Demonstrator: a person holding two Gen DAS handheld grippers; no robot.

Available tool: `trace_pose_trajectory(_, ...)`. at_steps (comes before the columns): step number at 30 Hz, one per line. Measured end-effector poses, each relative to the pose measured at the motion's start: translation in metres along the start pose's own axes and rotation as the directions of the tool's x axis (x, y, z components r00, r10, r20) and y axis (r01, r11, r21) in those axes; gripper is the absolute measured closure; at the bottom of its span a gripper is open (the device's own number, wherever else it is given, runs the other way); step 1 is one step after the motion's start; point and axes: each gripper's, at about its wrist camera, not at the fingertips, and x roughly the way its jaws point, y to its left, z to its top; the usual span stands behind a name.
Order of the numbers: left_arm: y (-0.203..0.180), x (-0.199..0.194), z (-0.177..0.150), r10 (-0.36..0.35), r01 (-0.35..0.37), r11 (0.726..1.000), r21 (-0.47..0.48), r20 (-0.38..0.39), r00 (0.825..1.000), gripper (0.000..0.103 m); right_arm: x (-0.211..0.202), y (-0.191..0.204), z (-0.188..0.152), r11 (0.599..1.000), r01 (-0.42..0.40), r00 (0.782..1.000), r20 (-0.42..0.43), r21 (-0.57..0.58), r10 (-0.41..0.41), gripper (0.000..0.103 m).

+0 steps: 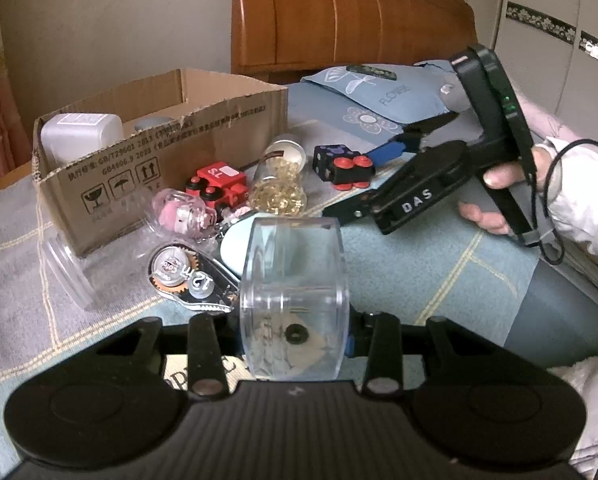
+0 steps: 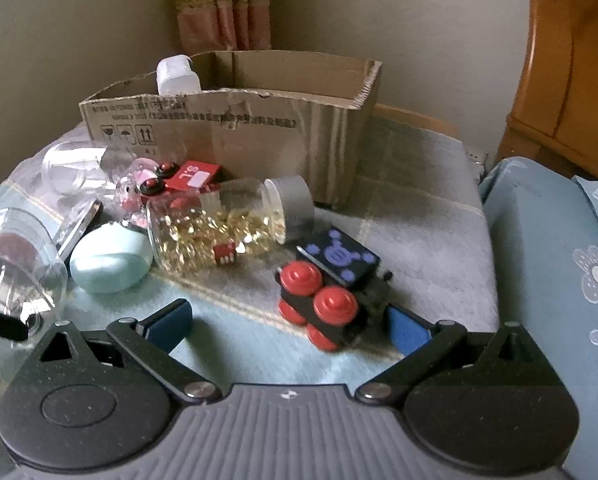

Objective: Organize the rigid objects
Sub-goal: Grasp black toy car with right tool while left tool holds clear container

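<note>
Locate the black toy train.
In the right wrist view the black train lies on the blanket, right of centre, just inside the open right claw's right finger, with the bead jar to its left and the cardboard box behind.

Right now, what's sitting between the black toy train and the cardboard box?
In the right wrist view, the jar of gold beads lies on its side between the black toy train and the cardboard box.

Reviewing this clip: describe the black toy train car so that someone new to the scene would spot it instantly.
Start at the cardboard box at the back of the blue bedspread. Nearer the camera lies a jar of gold pieces on its side; the black train car sits just right of it, between the right gripper's open fingers. Unlike the red car, it carries a purple-dotted block.
</note>
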Motion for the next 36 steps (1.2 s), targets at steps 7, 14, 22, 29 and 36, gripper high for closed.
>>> trace_pose_trajectory(7, 0.004, 0.001, 0.001, -0.012, 0.012, 1.0, -0.023, -0.003, 1.0, 0.064, 0.009, 0.0, 0.009, 1.0, 0.002, 1.0, 0.019, -0.003, -0.002, 0.006)
trace_pose_trajectory(14, 0.005, 0.002, 0.001, -0.014, 0.014, 1.0, -0.026, -0.006, 1.0, 0.064, 0.004, -0.023, 0.011, 0.99, 0.095, 0.995, 0.003, 0.101, -0.096, 0.018)
trace_pose_trajectory(22, 0.004, 0.002, 0.002, -0.012, 0.011, 1.0, -0.022, -0.016, 1.0, 0.064, 0.006, -0.012, 0.015, 0.976, 0.167, 0.986, -0.018, 0.142, -0.166, 0.025)
trace_pose_trajectory(29, 0.005, 0.002, 0.002, -0.012, 0.011, 1.0, -0.029, -0.015, 1.0, 0.064, 0.009, -0.015, 0.02, 0.958, 0.215, 0.976, -0.029, 0.191, -0.214, 0.043)
trace_pose_trajectory(36, 0.005, 0.002, 0.002, -0.013, 0.012, 0.999, -0.031, -0.014, 1.0, 0.064, 0.0, -0.02, 0.012, 0.959, 0.204, 0.979, -0.05, 0.196, -0.198, 0.043)
